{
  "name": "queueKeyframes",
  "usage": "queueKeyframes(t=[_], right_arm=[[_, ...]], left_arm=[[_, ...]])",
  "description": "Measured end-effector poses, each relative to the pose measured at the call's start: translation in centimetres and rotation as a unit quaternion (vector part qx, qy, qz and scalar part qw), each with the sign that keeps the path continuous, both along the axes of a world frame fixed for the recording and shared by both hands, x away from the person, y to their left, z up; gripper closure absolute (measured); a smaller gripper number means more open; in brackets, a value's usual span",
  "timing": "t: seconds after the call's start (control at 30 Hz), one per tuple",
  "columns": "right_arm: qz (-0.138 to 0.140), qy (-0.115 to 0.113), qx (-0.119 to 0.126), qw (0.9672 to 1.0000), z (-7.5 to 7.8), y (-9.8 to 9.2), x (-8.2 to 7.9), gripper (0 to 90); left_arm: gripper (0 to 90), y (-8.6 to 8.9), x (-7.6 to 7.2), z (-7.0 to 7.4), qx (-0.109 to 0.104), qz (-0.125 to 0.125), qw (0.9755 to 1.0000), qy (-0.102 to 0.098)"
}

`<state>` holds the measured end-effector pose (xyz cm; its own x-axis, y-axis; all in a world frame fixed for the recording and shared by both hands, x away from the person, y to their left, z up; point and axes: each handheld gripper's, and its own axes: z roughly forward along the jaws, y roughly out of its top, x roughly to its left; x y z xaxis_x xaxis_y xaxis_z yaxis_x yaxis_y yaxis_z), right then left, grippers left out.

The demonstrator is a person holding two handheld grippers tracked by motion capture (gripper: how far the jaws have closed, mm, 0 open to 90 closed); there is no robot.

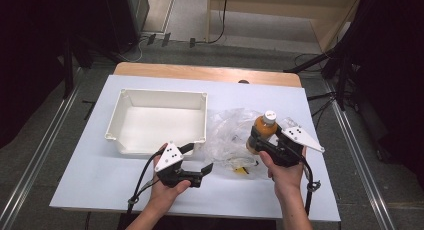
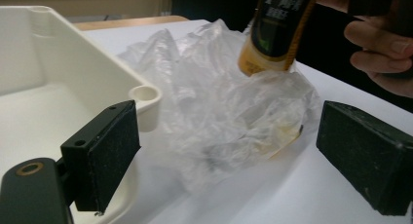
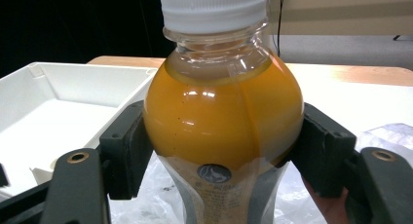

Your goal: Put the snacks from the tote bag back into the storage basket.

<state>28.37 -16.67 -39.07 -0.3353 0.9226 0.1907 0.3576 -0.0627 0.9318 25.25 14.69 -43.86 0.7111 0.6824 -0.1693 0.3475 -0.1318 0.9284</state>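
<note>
High view, right gripper (image 1: 260, 140) clamping bottle (image 1: 261, 131), bin (image 1: 162, 94) rim beside.

- The tray (image 1: 159, 121) sits on the table (image 1: 95, 175), left of the plastic bag (image 1: 232, 135).
- The bottle (image 1: 262, 131) is at the bag's right edge.
- The left gripper (image 1: 199, 162) is just in front of the tray.

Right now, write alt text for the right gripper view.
A bottle of orange juice with a white cap stands upright, clamped between the right gripper's black fingers. A white bin sits behind to the left, and crumpled clear plastic lies on the table.
</note>
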Motion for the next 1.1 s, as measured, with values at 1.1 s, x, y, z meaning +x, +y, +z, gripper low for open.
queueKeyframes(t=[1.1], right_arm=[[-0.017, 0.006, 0.016, 0.9997, 0.8, -0.4, -0.5, 30.9]], left_arm=[[9.0, 16.1, -4.3, 0.6, 0.023, 0.195, 0.9805, -0.012]])
